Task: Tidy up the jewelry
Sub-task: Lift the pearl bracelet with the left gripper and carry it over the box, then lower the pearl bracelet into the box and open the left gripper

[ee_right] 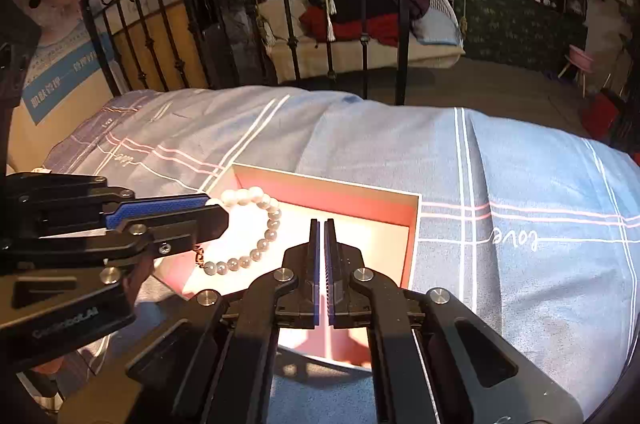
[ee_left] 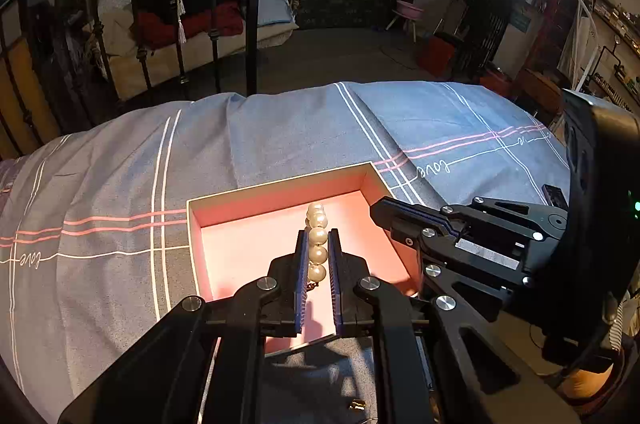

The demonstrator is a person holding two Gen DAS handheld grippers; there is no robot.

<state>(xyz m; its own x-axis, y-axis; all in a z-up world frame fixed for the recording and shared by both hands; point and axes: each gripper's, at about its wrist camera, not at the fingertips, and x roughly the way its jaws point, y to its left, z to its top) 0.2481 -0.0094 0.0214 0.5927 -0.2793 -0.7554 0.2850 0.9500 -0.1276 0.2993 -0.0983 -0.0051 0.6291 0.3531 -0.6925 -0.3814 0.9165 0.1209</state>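
A pearl bracelet [ee_left: 318, 238] is held between the fingers of my left gripper [ee_left: 318, 236], which is shut on it above an open pink box [ee_left: 248, 248]. In the right wrist view the bracelet [ee_right: 264, 224] hangs as a loop from the left gripper [ee_right: 212, 210] over the box [ee_right: 376, 200]. My right gripper [ee_right: 322, 224] is shut and empty, over the box's near part. In the left wrist view it [ee_left: 378, 212] reaches in from the right, at the box's right wall.
The box lies on a blue-grey bedsheet [ee_left: 280, 132] with white and pink stripes. A small gold piece [ee_left: 357, 405] lies on the sheet near my left gripper's base. A black iron bed rail [ee_right: 360, 4] stands behind the bed.
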